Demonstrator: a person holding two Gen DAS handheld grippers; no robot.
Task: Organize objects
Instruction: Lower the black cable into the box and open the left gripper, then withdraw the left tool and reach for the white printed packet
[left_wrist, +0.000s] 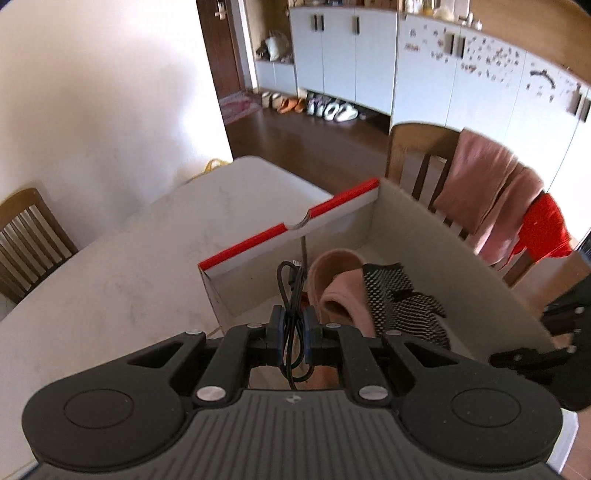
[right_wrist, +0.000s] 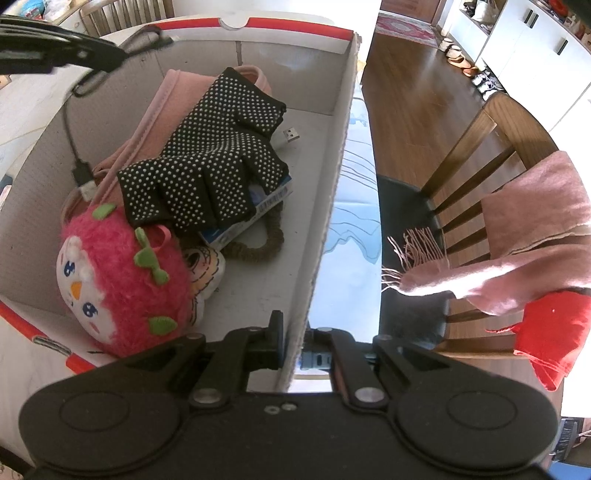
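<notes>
The left tool (left_wrist: 293, 328) pinches a thin black USB cable (left_wrist: 291, 291) between its pads, bunched in a few strands, and holds it above the open cardboard box (left_wrist: 461, 236) on the tabletop (left_wrist: 110, 266). I judge the cable light and limp: it will swing and uncoil, so a hold on the gathered loops suits it better than one on a single strand, and its plug end will drop first once released.

The right tool (right_wrist: 293, 347) is pressed together on the box's side wall (right_wrist: 332, 184), one pad inside and one outside, apparently steadying it.

The left wrist view shows the grip on the cable, the pink fabric (left_wrist: 332, 280) and the dotted black glove (left_wrist: 399, 299). Only the right wrist view shows the cable's plug (right_wrist: 84, 177) dangling inside the box, the pink plush toy (right_wrist: 122, 273), a blue-and-white carton (right_wrist: 255, 210) under the glove and a loose USB connector (right_wrist: 291, 134).
</notes>
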